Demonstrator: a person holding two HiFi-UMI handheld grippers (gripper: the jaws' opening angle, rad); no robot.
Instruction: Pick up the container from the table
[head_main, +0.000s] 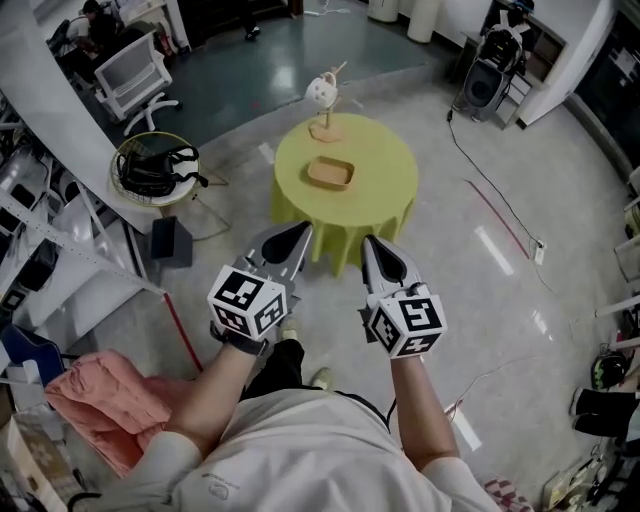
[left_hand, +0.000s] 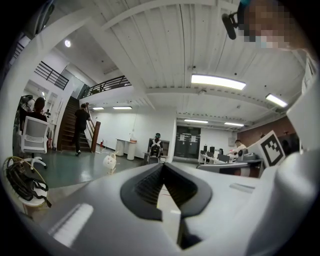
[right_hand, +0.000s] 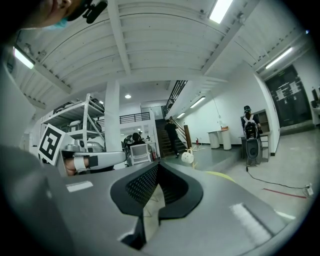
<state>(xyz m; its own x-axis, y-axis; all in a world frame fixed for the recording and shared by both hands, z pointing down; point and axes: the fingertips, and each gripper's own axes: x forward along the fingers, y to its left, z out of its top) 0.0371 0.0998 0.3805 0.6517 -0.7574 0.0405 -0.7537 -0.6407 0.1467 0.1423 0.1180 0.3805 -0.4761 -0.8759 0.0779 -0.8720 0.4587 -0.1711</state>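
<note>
A shallow wooden container (head_main: 330, 173) lies on the round yellow-green table (head_main: 385, 190) a few steps ahead of me. At the table's far edge stands a white ball-shaped ornament (head_main: 321, 90) on a wooden stand; it also shows small in the left gripper view (left_hand: 109, 161) and in the right gripper view (right_hand: 187, 157). Both grippers are held up in front of my body, short of the table. My left gripper (head_main: 305, 228) (left_hand: 162, 165) is shut and empty. My right gripper (head_main: 368, 240) (right_hand: 156, 165) is shut and empty too. The container is hidden behind the jaws in both gripper views.
To the left are a small round stand with black gear (head_main: 152, 165), a white chair (head_main: 130, 75), metal shelving and a pink cloth (head_main: 95, 395). A black case (head_main: 480, 85) and a floor cable (head_main: 490, 185) are at the right. People stand far off in the hall.
</note>
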